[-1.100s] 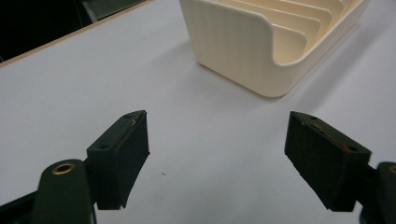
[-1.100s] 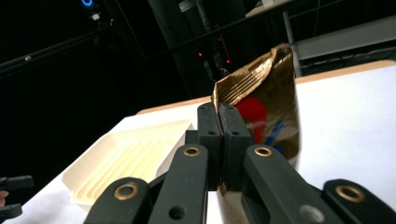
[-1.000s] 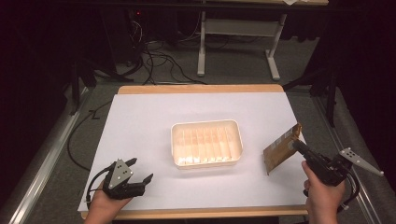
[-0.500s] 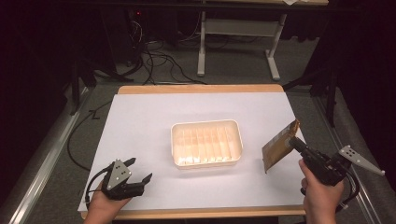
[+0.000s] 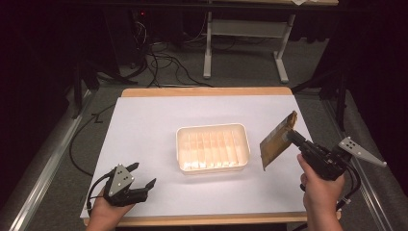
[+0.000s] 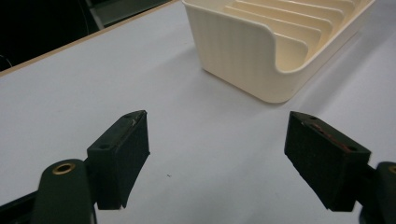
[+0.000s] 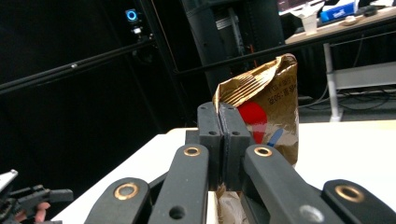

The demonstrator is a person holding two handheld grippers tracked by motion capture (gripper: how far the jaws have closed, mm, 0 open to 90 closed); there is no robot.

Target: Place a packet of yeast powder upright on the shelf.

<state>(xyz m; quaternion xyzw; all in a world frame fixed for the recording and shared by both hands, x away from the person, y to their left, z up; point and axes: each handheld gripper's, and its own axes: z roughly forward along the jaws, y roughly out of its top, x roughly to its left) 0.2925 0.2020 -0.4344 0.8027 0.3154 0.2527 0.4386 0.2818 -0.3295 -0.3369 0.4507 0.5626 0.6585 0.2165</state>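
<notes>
Right gripper [image 5: 291, 137] clamped on pouch [image 5: 275, 143] – lifted off table [image 5: 144, 125].
Pouch tilted, just right of tray [image 5: 212, 166], not touching it; left gripper [image 5: 142, 176] resting near front-left edge, jaws wide apart – nothing between.

Black hand-held gripper [image 5: 292, 137], brass rivets, grey three-cornered plate, trailing black cable.

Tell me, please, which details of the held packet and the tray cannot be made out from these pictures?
- Packet, right gripper view: lower part hidden behind the shut right gripper; print too small to read.
- Packet, high view: its label faces away.
- Tray, left gripper view: far end cut off by the top edge.
</notes>
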